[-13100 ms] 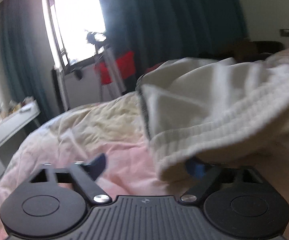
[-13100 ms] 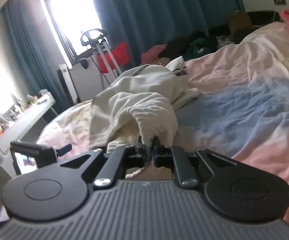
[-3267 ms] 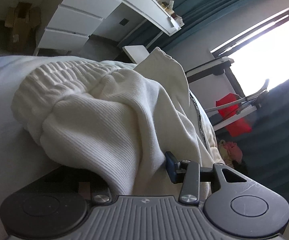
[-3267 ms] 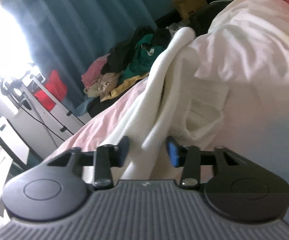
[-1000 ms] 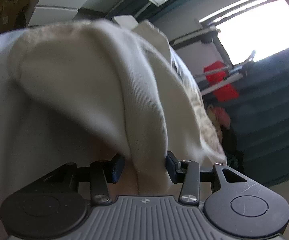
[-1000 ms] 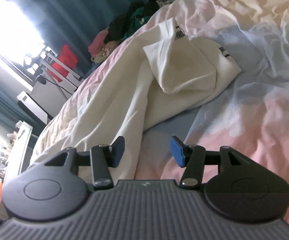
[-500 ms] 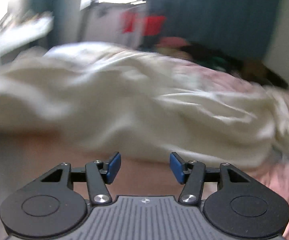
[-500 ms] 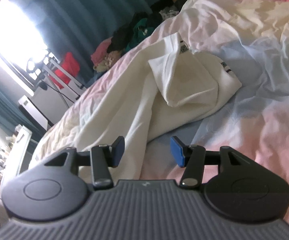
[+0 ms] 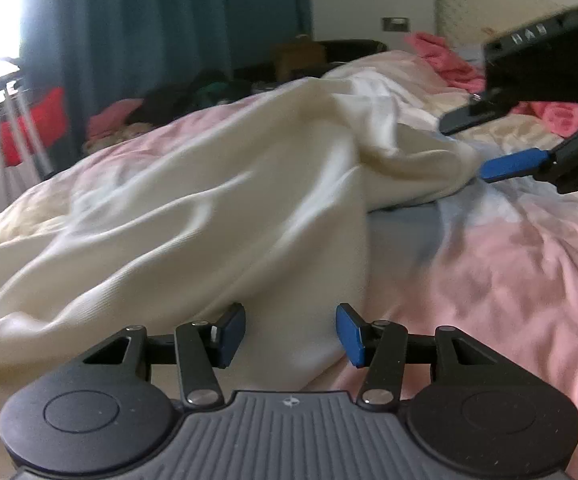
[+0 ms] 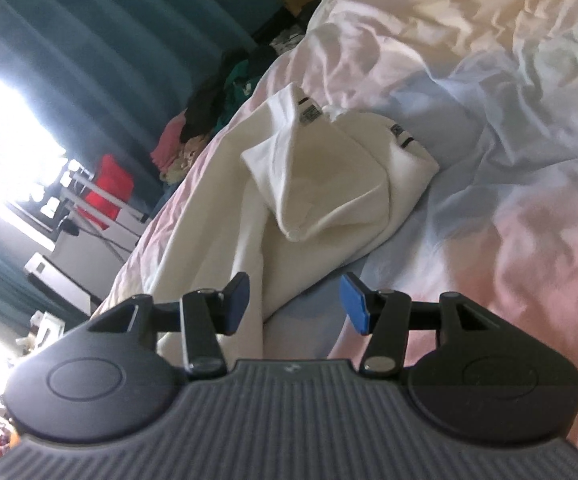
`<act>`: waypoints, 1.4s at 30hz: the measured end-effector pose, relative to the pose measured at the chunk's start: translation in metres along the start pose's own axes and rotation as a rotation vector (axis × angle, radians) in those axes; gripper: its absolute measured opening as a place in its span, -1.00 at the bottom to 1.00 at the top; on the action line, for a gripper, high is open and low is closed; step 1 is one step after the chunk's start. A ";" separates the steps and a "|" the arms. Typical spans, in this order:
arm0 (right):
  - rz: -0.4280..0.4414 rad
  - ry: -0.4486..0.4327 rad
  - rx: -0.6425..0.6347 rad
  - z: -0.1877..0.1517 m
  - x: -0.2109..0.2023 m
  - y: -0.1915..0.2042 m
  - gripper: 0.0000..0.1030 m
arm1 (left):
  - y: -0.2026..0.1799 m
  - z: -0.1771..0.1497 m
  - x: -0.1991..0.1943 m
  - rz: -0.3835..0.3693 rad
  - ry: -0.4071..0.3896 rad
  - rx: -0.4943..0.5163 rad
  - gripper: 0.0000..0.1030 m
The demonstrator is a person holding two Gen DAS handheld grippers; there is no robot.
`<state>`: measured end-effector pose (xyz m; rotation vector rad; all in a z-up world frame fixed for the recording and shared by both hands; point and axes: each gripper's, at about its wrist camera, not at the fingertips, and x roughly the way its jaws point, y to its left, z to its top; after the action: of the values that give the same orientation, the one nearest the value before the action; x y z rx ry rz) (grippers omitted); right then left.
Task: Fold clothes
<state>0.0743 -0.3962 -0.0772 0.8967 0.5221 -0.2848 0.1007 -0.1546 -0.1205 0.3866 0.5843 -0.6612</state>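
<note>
Your left hand-held gripper (image 9: 291,334) is closing slightly, its jaws still apart and gripping nothing, with the white garment (image 9: 209,208) on the bed (image 9: 509,264) just ahead, stretching away rightward; your right hand-held gripper (image 10: 293,303), parted and empty, sits nearer its bunched far end

Cream-white ribbed garment (image 9: 217,216), crumpled, one end folded over, on bed

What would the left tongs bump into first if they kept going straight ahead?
Most likely the cream-white ribbed garment spread on the bed: its cloth lies right ahead of the left tongs, whose jaws are closing with nothing gripped. Depth is hard to judge.
</note>
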 end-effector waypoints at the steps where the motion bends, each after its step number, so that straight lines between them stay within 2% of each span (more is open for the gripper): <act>1: -0.004 -0.002 0.003 0.001 0.002 -0.001 0.05 | -0.006 0.002 0.005 -0.009 -0.007 0.017 0.05; 2: -0.007 -0.008 0.005 0.002 0.003 -0.002 0.05 | -0.010 0.007 0.018 0.000 -0.010 0.038 0.04; 5: -0.023 -0.035 -0.002 0.004 0.005 -0.003 0.05 | -0.020 0.021 0.044 0.051 -0.009 0.079 -0.34; 7: -0.052 -0.055 -0.014 0.004 0.009 -0.004 0.05 | -0.022 0.026 0.047 0.072 -0.012 0.080 -0.88; 10: -0.057 -0.045 0.007 0.006 0.014 -0.009 0.05 | -0.015 0.032 0.033 0.061 -0.042 0.044 -0.90; 15: -0.061 -0.095 0.002 0.007 0.006 -0.007 0.05 | 0.015 0.034 -0.038 -0.020 -0.138 -0.092 -0.91; 17: -0.048 -0.107 -0.004 0.006 0.001 -0.006 0.05 | 0.026 0.025 -0.068 -0.072 -0.153 -0.146 -0.91; 21: -0.032 -0.110 -0.019 0.003 -0.006 -0.002 0.05 | 0.036 -0.007 -0.108 -0.108 -0.156 -0.214 -0.90; 23: -0.023 -0.093 -0.013 0.001 -0.007 -0.003 0.05 | 0.036 -0.021 -0.113 -0.098 -0.149 -0.225 -0.90; 28: -0.005 -0.076 0.025 0.002 -0.019 -0.011 0.05 | 0.038 -0.051 -0.112 -0.089 -0.160 -0.328 -0.90; 32: 0.012 -0.130 0.128 0.016 -0.047 -0.035 0.04 | 0.040 -0.051 -0.110 -0.085 -0.163 -0.341 -0.89; 35: -0.012 -0.165 0.195 0.026 -0.063 -0.056 0.03 | 0.042 -0.055 -0.109 -0.089 -0.166 -0.354 -0.88; 37: -0.021 -0.139 0.255 0.022 -0.065 -0.068 0.03 | 0.041 -0.055 -0.105 -0.087 -0.166 -0.355 -0.88; 40: 0.016 -0.038 0.291 0.005 -0.059 -0.073 0.04 | 0.042 -0.054 -0.103 -0.081 -0.170 -0.365 -0.88; 42: 0.000 -0.039 0.276 -0.008 -0.061 -0.067 0.04 | 0.044 -0.053 -0.104 -0.083 -0.176 -0.389 -0.88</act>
<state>-0.0096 -0.4287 -0.0928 1.1561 0.4524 -0.3795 0.0433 -0.0475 -0.0909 -0.0590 0.5484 -0.6367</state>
